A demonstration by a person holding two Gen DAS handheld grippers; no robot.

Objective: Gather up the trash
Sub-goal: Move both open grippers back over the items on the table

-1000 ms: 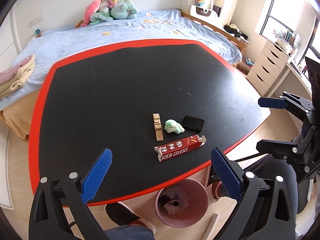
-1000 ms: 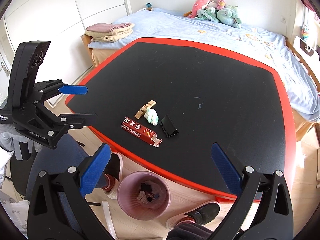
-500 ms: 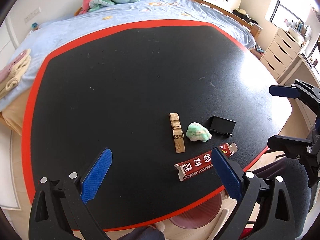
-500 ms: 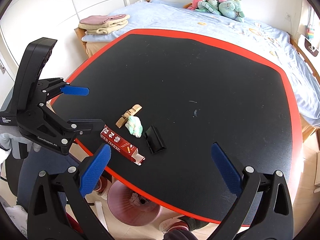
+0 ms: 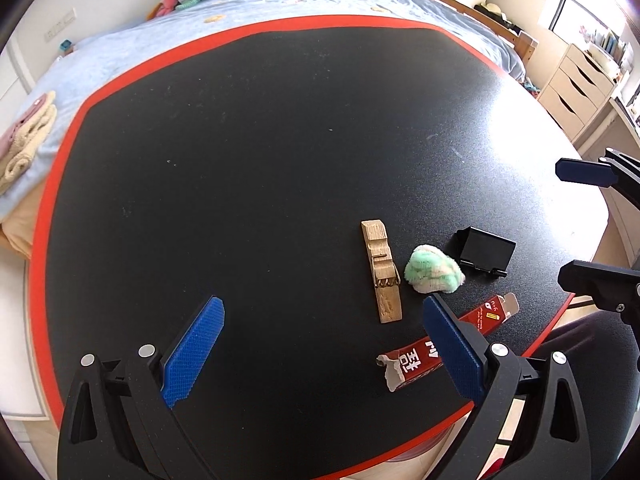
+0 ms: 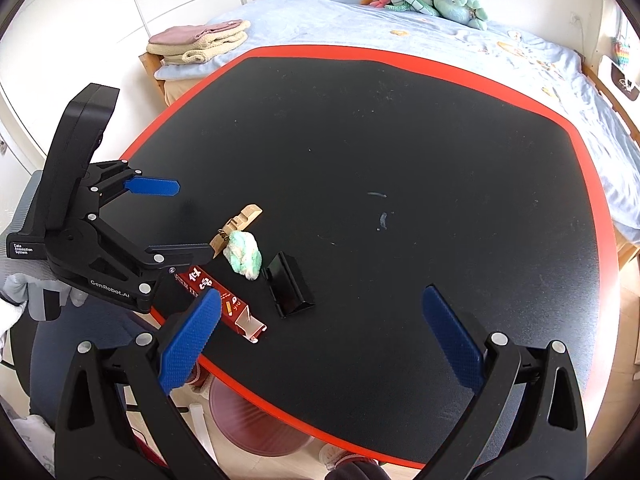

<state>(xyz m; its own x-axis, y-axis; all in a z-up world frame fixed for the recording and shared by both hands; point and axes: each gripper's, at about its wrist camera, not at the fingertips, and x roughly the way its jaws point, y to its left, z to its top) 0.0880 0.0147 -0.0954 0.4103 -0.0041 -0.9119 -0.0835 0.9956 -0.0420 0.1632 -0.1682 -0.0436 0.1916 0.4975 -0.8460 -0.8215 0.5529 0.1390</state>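
On the black table lie a wooden clothespin [image 5: 382,270], a crumpled green-white wad [image 5: 433,270], a black binder clip [image 5: 485,251] and a torn red carton [image 5: 444,344]. They also show in the right wrist view: clothespin [image 6: 236,229], wad [image 6: 243,254], clip [image 6: 290,289], carton [image 6: 224,306]. My left gripper [image 5: 320,348] is open and empty, low over the table just left of the pile; its right finger overlaps the carton. My right gripper [image 6: 320,336] is open and empty, above the table's near edge right of the pile.
A pink trash bin [image 6: 256,424] stands on the floor under the table's near edge. The table has a red rim [image 6: 400,56]. A bed [image 5: 280,4] with plush toys lies behind it. Folded towels [image 6: 196,42] and a white drawer unit [image 5: 576,84] stand off to the sides.
Both grippers have moved forward and down toward the table, so the pile looks larger and closer. The left gripper now reaches beside the carton. Both stay open.
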